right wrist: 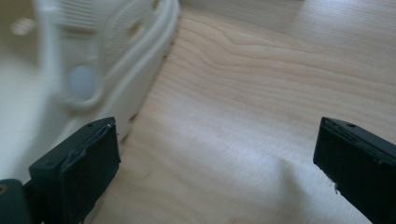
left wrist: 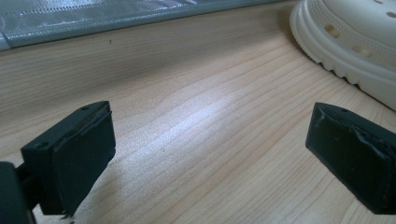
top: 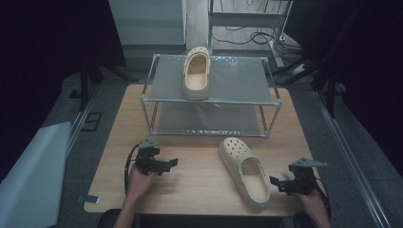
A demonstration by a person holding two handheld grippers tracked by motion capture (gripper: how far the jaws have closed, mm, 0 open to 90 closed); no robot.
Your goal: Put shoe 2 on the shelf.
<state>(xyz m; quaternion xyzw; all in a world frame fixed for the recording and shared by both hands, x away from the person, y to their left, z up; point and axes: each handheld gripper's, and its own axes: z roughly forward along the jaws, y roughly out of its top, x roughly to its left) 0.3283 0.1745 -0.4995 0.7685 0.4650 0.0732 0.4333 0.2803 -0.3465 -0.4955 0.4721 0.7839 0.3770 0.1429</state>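
The left gripper (top: pixel 172 163) rested low at seven o'clock on the table (top: pixel 199 183), jaws spread wide, empty, aimed right. On the rack (top: pixel 211 100), one clog (top: pixel 196 73) pointed toe to twelve. The near clog (top: pixel 245 172) lay toe toward eleven. The right gripper (top: pixel 275 182) at five o'clock gaped empty, aimed left beside its heel.
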